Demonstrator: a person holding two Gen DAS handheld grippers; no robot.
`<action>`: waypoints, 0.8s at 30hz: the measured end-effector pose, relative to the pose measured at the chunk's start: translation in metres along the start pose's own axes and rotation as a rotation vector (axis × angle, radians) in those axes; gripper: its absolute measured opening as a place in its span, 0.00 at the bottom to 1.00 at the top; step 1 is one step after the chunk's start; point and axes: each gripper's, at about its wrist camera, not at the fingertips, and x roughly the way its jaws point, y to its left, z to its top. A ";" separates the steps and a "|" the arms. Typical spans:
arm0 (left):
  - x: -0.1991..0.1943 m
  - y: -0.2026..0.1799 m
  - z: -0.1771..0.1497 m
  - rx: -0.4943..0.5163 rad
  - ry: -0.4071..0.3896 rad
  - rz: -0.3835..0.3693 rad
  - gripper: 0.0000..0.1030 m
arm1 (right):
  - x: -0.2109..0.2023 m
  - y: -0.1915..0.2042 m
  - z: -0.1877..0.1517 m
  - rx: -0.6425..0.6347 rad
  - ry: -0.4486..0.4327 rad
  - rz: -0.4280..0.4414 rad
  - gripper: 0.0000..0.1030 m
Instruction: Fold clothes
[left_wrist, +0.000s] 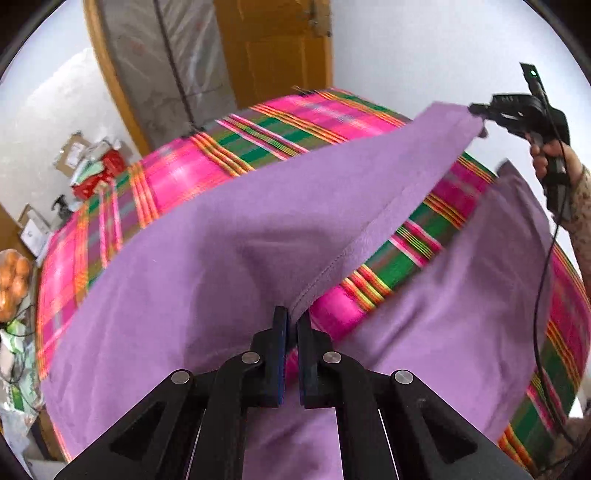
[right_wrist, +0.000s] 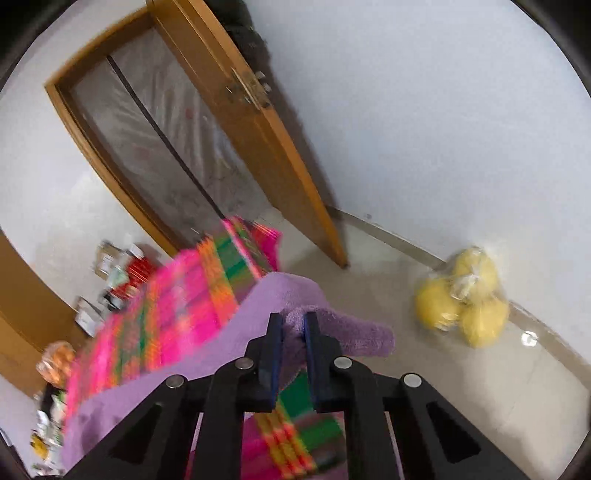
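Both tools pinch the purple cloth (left_wrist: 207, 236) by one hem, left tool (left_wrist: 291, 325) near, right tool (right_wrist: 293, 325) far, lifting it taut above the plaid bed (left_wrist: 177, 173) so it hangs straight for folding.

A bed (left_wrist: 177, 173) carries everything, covered by a plaid bedspread (left_wrist: 317, 114) in pink, green and orange. A purple garment (left_wrist: 192, 266) lies across its near part, one edge raised off the cover toward the far right. On the tiled floor (right_wrist: 424, 369) at right sit what seem to be yellow fruits in a clear bag (right_wrist: 461, 299).
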 end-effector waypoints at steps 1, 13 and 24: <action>0.002 -0.003 -0.002 0.005 0.008 -0.010 0.05 | 0.008 -0.003 -0.004 -0.006 0.036 -0.027 0.12; 0.015 -0.006 -0.012 -0.016 0.075 -0.051 0.09 | 0.021 -0.036 -0.018 0.087 0.104 -0.180 0.14; -0.053 0.032 -0.044 -0.224 -0.049 -0.200 0.27 | -0.055 0.002 -0.032 -0.007 0.041 -0.112 0.15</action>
